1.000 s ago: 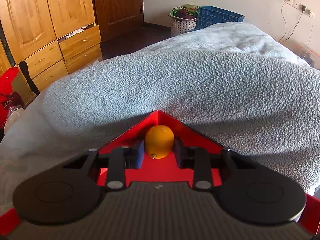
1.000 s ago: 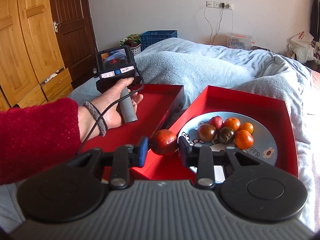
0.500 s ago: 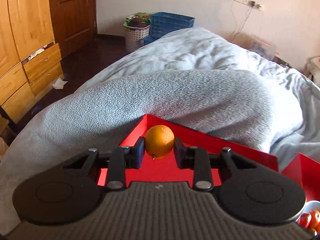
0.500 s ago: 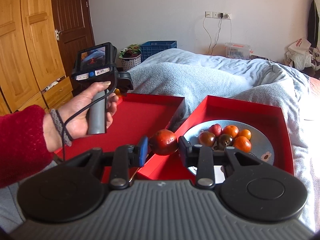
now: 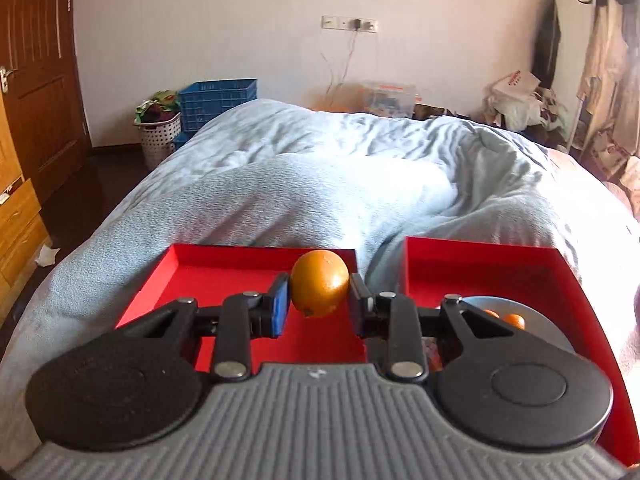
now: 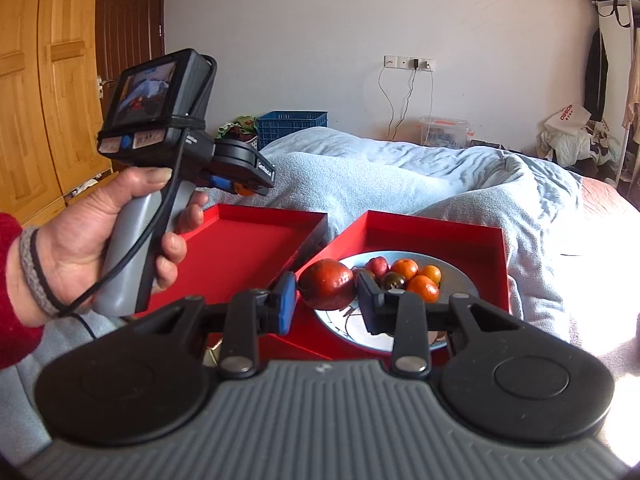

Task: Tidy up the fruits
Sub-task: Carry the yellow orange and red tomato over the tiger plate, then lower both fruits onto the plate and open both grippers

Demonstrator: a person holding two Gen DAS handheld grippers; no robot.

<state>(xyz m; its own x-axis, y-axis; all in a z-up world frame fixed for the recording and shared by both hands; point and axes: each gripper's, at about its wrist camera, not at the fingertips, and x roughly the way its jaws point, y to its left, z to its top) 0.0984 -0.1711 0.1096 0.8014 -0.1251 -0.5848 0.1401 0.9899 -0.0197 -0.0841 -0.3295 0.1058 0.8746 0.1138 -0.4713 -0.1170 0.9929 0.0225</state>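
Observation:
My left gripper (image 5: 319,300) is shut on an orange (image 5: 319,283) and holds it above the left red tray (image 5: 224,280). My right gripper (image 6: 326,300) is shut on a dark red fruit (image 6: 326,283), held over the gap between the left red tray (image 6: 240,256) and the right red tray (image 6: 436,236). The right tray holds a grey plate (image 6: 460,284) with several small oranges and dark fruits (image 6: 404,276). The left gripper (image 6: 240,182) also shows in the right wrist view, raised above the left tray in a hand.
Both trays lie on a bed with a light blue blanket (image 5: 320,184). A blue crate (image 5: 218,98) and a laundry basket (image 5: 158,136) stand beyond the bed. Wooden wardrobe (image 6: 44,92) and door are at the left. Clutter lies at the far right.
My left gripper has risen and swung to the right with the orange, so both trays now show. The right gripper has stayed nearly still with its fruit.

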